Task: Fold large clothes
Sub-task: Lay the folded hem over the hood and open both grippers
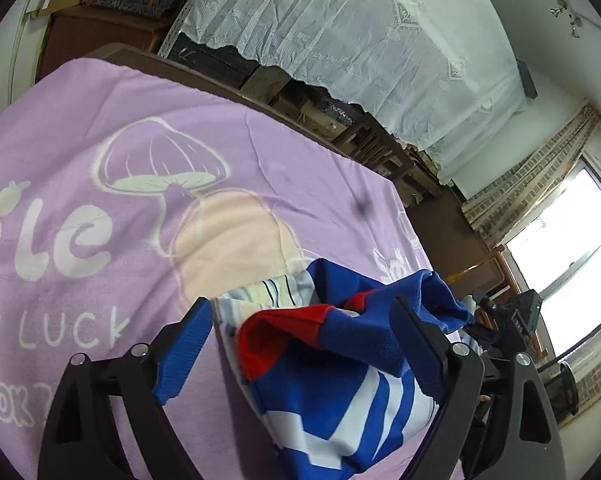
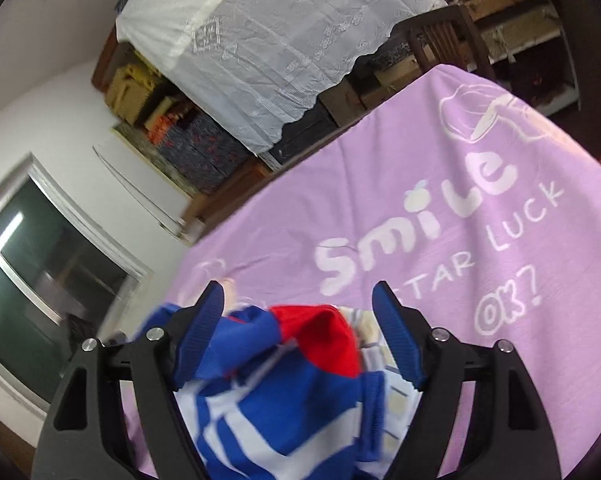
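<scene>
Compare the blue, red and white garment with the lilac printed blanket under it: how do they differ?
The blue, red and white garment is bunched and rumpled; the lilac printed blanket lies spread flat. The garment has bold stripes and a red patch; the blanket bears pale lettering and a mushroom drawing. The garment covers only part of the blanket. Both are soft fabric.

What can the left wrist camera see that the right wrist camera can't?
Only the left wrist view shows the white mushroom drawing on the blanket, the bright window with a brick-patterned curtain and the other black tool off to the side. Only the right wrist view shows the whole white word "Smile", the "OK?" lettering and a dark window. Both show the lilac fleece blanket, the blue, red and white striped garment lying between open blue-padded tool fingers, and the white lace cloth over shelves.
</scene>
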`<state>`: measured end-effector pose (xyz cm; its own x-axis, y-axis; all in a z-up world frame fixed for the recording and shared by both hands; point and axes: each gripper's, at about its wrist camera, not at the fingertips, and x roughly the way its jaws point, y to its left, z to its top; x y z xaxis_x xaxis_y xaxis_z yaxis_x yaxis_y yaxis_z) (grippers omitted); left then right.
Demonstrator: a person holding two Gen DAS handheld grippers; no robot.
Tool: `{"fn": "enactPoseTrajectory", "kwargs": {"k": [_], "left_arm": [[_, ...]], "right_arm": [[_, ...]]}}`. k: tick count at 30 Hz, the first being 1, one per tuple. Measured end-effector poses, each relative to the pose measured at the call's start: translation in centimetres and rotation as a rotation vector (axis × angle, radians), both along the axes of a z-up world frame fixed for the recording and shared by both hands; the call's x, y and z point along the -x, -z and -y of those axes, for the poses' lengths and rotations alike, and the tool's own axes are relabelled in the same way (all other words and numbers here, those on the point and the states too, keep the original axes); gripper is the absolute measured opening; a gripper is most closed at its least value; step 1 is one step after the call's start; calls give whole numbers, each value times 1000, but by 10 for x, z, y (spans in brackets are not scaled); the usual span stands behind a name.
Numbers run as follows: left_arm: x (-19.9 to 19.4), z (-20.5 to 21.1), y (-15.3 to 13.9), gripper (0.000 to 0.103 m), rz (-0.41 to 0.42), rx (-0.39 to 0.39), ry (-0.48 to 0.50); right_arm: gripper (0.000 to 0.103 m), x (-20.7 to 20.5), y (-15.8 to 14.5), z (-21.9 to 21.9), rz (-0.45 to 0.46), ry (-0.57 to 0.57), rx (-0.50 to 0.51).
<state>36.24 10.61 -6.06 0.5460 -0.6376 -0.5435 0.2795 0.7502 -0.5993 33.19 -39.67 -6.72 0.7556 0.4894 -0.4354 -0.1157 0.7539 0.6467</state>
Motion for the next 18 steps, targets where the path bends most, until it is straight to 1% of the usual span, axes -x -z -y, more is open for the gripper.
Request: {"fn": "enactPoseTrajectory", "kwargs": {"k": [2,3,5,6,7,10,11,12,14,15,16,17,18], "left_arm": [[3,-11,-4,89,22,4,23],[5,-17,-5,89,26,2,48],[7,-18,-6,89,30,-16,107],[10,-14,-5,90,27,-45,150],[14,-6,-4,90,29,-86,193],[24,25,3,91,58,-206,296],[27,36,6,91,64,-243,324],[29,49,10,91,75,-298,328],[23,65,14,91,92,-379,253],[15,69,15,91,87,-407,179],[7,69,15,91,70,-412,112],[-1,66,16,91,40,-391,59],[-9,54,18,91,-12,-320,10]], "right_arm": [[74,2,-1,-4,-11,-16,58],[73,4,-2,-4,-10,-24,71],[72,11,-7,-6,-7,-75,108],[72,15,-7,-9,-11,-105,135],[72,21,-7,-16,-19,-150,186],[73,24,1,-43,-39,-225,318],[73,22,4,-53,-48,-249,348],[73,21,5,-58,-47,-251,371],[72,12,3,-72,-10,-188,459],[72,5,0,-76,16,-121,491],[72,0,-1,-74,27,-72,489],[72,-5,-3,-69,31,-18,459],[72,-9,-3,-61,25,23,405]]}}
